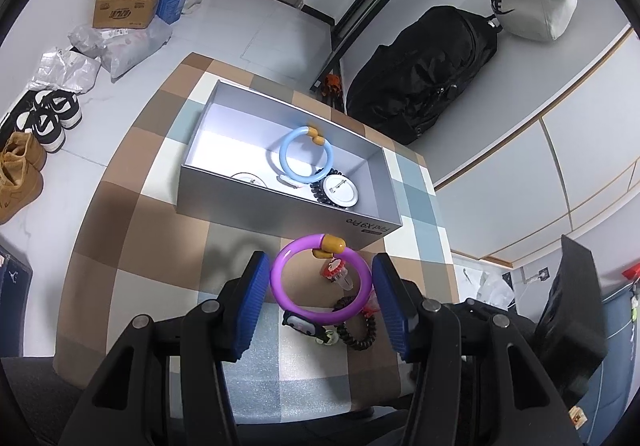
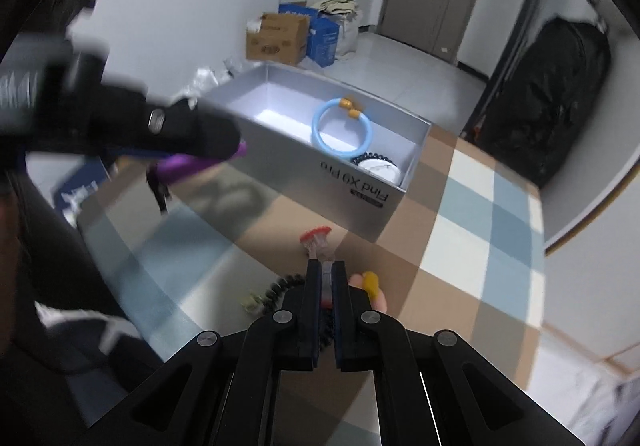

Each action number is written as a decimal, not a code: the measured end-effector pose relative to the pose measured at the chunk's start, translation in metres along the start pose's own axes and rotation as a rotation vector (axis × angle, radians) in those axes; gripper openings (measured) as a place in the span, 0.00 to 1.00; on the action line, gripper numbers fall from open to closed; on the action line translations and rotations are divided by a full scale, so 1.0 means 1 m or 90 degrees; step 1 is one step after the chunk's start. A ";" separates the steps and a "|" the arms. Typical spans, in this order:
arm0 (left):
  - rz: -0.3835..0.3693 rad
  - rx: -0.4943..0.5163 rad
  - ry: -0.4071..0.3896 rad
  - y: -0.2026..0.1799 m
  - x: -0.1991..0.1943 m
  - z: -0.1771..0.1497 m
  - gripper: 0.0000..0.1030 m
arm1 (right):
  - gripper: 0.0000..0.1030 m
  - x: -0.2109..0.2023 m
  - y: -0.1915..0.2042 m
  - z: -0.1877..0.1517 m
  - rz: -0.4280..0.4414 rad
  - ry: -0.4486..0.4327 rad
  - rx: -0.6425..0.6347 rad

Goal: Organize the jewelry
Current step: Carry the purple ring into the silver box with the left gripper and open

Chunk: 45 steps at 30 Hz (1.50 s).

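Between wide-spread left fingers [image 1: 316, 292], purple bangle [image 1: 320, 278], seemingly gripped; right fingers [image 2: 327, 274] pinching clear charm [image 2: 318, 242].

Home entryway: shoes [image 1: 44, 117], backpack [image 1: 424, 73].

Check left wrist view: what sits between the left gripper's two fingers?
The purple bangle spans the gap between the blue finger pads in the left wrist view, touching or nearly touching both. Through its ring show a red-topped clear charm and the checkered tablecloth.
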<state>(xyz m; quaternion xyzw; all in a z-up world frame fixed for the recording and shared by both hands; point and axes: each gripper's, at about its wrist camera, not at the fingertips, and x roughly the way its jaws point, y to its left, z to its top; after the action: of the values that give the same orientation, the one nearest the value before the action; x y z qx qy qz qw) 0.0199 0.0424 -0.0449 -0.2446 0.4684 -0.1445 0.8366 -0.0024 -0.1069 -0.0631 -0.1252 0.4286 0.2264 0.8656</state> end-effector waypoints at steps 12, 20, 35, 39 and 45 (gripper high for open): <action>0.021 -0.002 -0.052 -0.004 -0.006 0.013 0.46 | 0.04 -0.027 -0.035 0.025 0.133 -0.087 0.167; 0.041 0.003 -0.066 -0.007 0.009 0.034 0.46 | 0.04 -0.018 -0.046 0.051 0.166 -0.104 0.196; 0.056 0.023 -0.078 -0.016 0.030 0.060 0.46 | 0.04 0.009 -0.082 0.071 0.203 -0.108 0.268; 0.062 0.020 -0.068 -0.015 0.040 0.064 0.46 | 0.04 0.015 -0.090 0.072 0.201 -0.110 0.282; 0.065 0.009 -0.054 -0.012 0.051 0.064 0.46 | 0.04 0.023 -0.096 0.072 0.200 -0.103 0.291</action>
<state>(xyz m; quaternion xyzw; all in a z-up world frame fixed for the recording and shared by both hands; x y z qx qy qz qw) 0.1010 0.0256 -0.0462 -0.2201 0.4437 -0.0942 0.8636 0.1070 -0.1537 -0.0357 0.1593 0.4120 0.2644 0.8573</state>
